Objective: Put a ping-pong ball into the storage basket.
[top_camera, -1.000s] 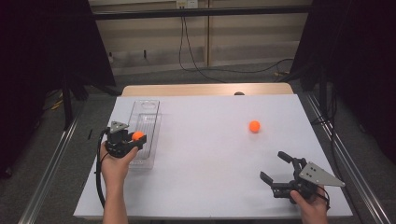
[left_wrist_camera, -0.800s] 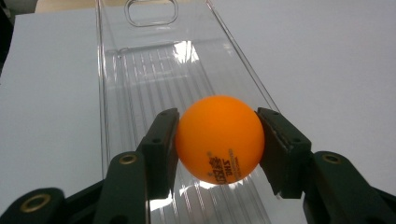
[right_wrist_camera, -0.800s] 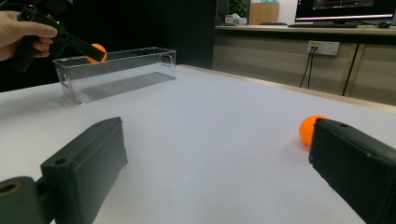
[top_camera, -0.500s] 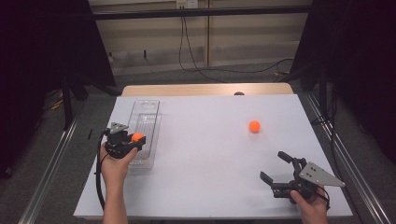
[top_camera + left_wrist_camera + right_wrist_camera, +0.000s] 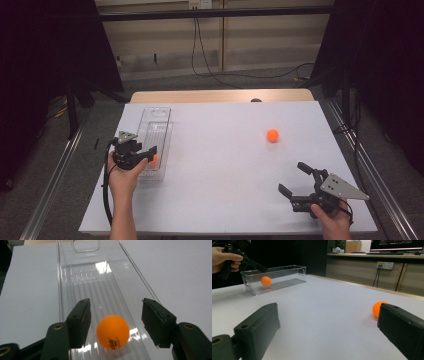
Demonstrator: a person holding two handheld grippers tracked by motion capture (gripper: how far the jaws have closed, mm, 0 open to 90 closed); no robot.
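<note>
My left gripper (image 5: 148,154) hangs over the near end of a clear plastic bin (image 5: 155,131) at the table's left. Its jaws have just been opening and now stand apart. An orange ball (image 5: 113,332) lies between them on the bin's (image 5: 100,277) ribbed floor, touching neither pad. In the right gripper view the same ball (image 5: 266,281) rests inside the bin (image 5: 287,271). A second orange ball (image 5: 272,135) lies loose on the white table at the right. Short of it, near the front right corner, my right gripper (image 5: 290,177) is open and holds nothing.
The white table (image 5: 225,165) has a wooden strip along its far edge. Metal rails run down both sides. Dark curtains and cables stand beyond the table. The second ball (image 5: 378,308) lies just ahead of my right jaw.
The left jaws have parted and let go of the orange ball, which now sits lower in the bin. Neither hand has shifted.
</note>
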